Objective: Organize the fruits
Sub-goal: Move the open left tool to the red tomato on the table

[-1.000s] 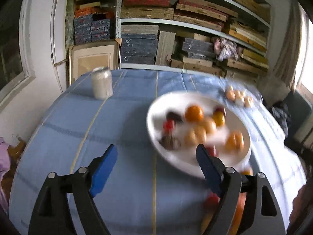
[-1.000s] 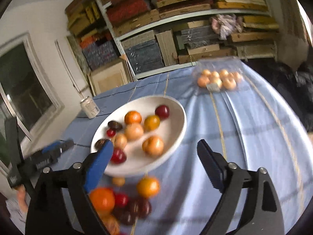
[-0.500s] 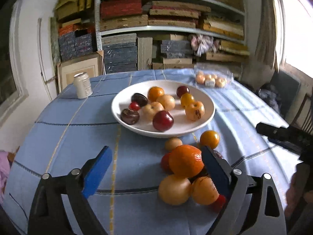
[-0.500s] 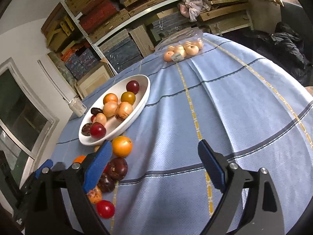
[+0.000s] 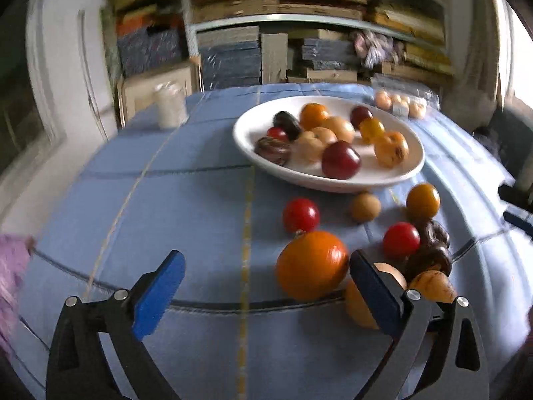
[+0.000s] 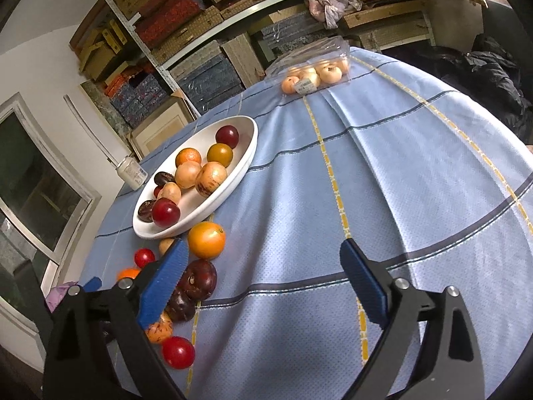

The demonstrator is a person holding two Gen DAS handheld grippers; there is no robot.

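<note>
A white plate holds several fruits on a blue checked tablecloth. Loose fruits lie in front of the plate: a large orange, a red tomato, a yellow-orange fruit, dark plums and a red tomato. My left gripper is open and empty, just left of the large orange. My right gripper is open and empty, right of the loose fruits.
A clear plastic box of pale fruits sits at the table's far side. A white jar stands at the far left. Shelves of stacked boxes stand behind the table. Dark clothing lies at the right.
The left gripper has moved down and closer to the loose fruits, which now look larger. The right gripper has drawn back a little. Both stay open.
</note>
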